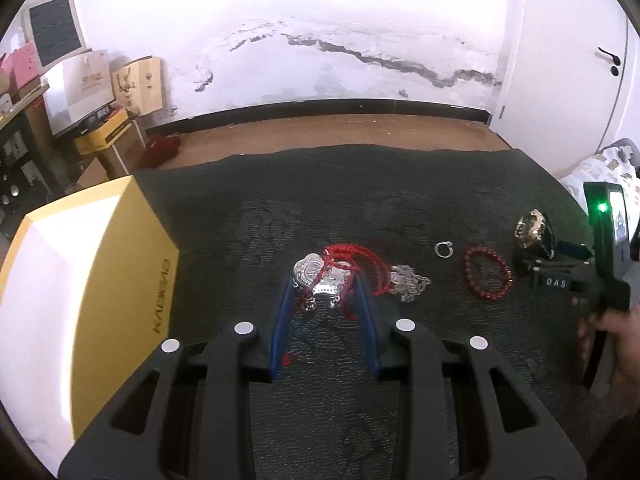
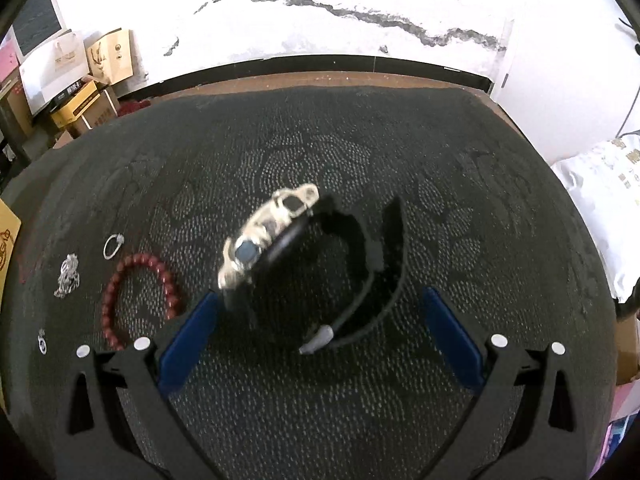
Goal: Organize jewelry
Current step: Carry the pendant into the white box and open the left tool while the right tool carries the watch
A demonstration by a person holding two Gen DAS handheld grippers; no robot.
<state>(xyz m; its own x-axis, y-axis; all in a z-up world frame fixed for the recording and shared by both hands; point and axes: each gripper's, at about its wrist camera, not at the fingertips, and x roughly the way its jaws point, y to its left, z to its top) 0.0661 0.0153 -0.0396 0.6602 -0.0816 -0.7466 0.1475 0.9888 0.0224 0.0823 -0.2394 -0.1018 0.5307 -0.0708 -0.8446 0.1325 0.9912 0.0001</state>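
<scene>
My left gripper [image 1: 325, 286] has its blue fingers closed around a silver pendant on a red cord [image 1: 320, 276], on the dark mat [image 1: 360, 200]. To its right lie a silver chain [image 1: 408, 280], a small ring [image 1: 444, 249] and a red bead bracelet [image 1: 487, 273]. A gold-faced black-strap watch [image 2: 280, 240] lies between the fingers of my right gripper [image 2: 320, 300], which is wide open; the watch also shows in the left wrist view [image 1: 532, 228]. The bracelet [image 2: 136, 300], ring [image 2: 113, 245] and chain [image 2: 68, 276] lie to its left.
A yellow box [image 1: 120, 280] with a white inside stands at the mat's left edge. Cardboard boxes [image 1: 136, 84] are stacked at the back left. A white wall and wooden table edge [image 1: 340, 128] lie behind. White bags [image 2: 600, 200] sit to the right.
</scene>
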